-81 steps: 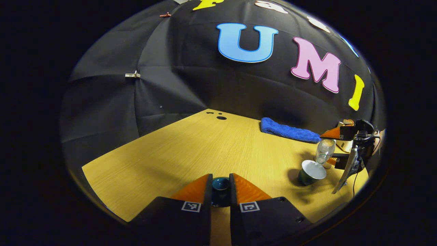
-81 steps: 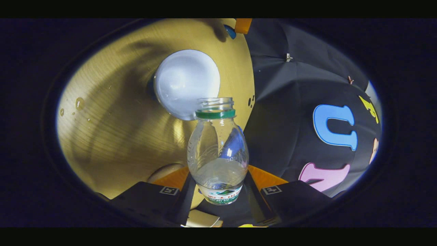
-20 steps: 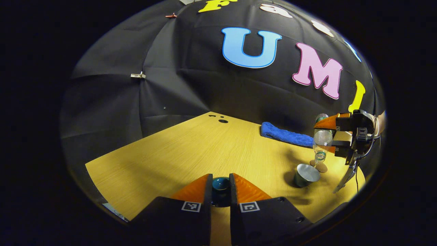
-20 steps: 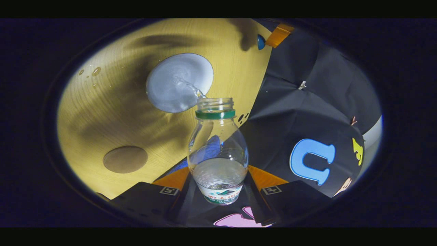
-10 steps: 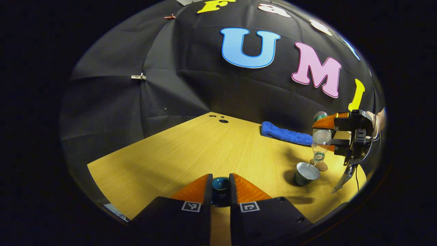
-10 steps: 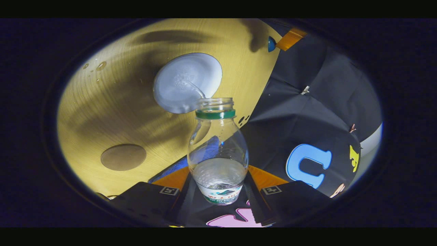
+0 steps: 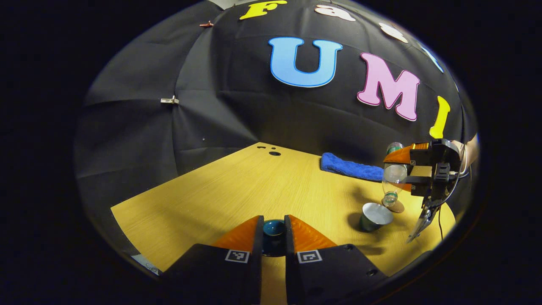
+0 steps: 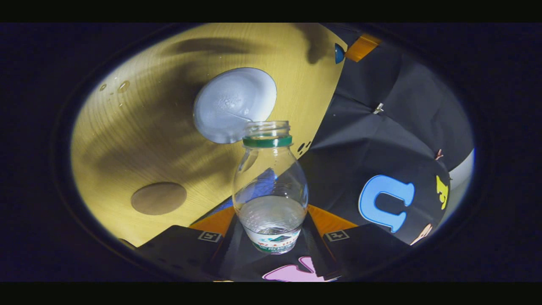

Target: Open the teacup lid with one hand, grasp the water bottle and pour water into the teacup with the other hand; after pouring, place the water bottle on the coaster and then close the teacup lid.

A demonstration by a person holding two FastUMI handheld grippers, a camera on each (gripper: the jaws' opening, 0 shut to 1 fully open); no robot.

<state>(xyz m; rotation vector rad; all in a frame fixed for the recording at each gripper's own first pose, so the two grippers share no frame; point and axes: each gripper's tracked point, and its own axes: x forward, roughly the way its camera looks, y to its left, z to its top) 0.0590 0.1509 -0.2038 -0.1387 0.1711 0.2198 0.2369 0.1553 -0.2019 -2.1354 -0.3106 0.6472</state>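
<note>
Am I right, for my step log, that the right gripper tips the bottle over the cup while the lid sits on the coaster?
Not quite: the left gripper view shows the lid held in the left gripper; the coaster lies bare.

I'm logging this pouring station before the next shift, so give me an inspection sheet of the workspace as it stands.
Surface: wooden table, water drops near one edge, holes at the far corner.
Job's things: teacup open, water inside; water bottle tipped mouth-down over it, little water left; coaster bare; teacup lid held off the cup.
Clutter: blue towel by the wall.
Grippers: left gripper jaws shut on the lid; right gripper jaws shut on the bottle.
Cables: one hangs from the right gripper's body.
Surroundings: black cloth wall held with clips.
</note>
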